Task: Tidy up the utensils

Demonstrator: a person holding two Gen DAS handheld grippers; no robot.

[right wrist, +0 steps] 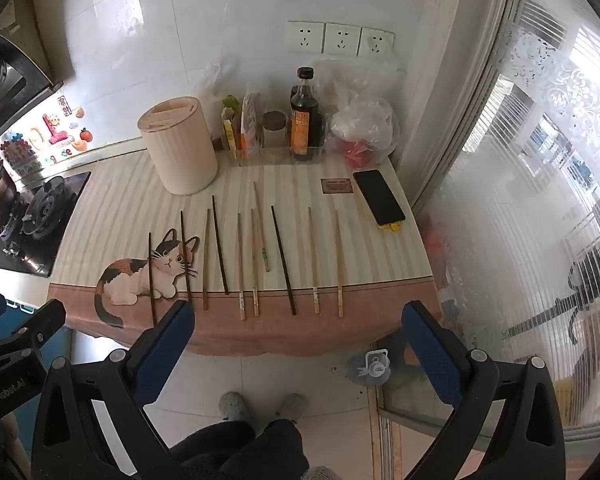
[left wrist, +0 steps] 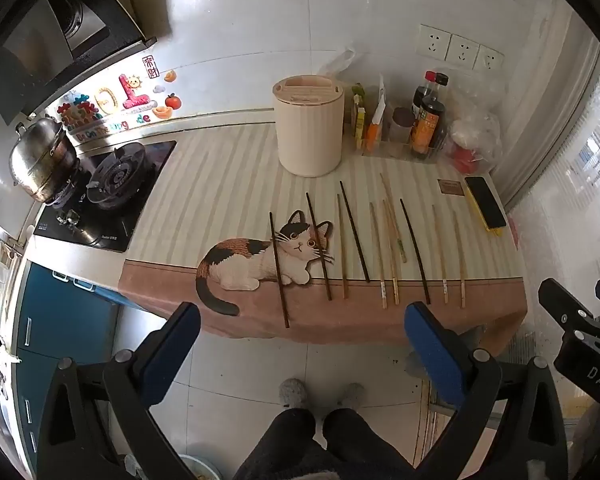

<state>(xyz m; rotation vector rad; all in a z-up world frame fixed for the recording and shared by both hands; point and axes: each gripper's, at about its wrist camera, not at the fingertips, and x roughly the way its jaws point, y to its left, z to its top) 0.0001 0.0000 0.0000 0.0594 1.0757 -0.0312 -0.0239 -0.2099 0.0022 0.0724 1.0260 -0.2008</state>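
1. Both tools, left tool and right tool, hang wide open and empty off the near edge of the surface.
2. Chopsticks lie in a loose row on the surface, the holder far left.
3. Risk: thin sticks overhanging the edge could roll or tip floorward if nudged.

Dark and pale chopsticks lie side by side before the cream holder.

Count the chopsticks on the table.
10 chopsticks in one row on the mat, left to right: dark, dark, brown, dark, pale, pale, pale farther back, dark, pale, pale. None seems hidden.
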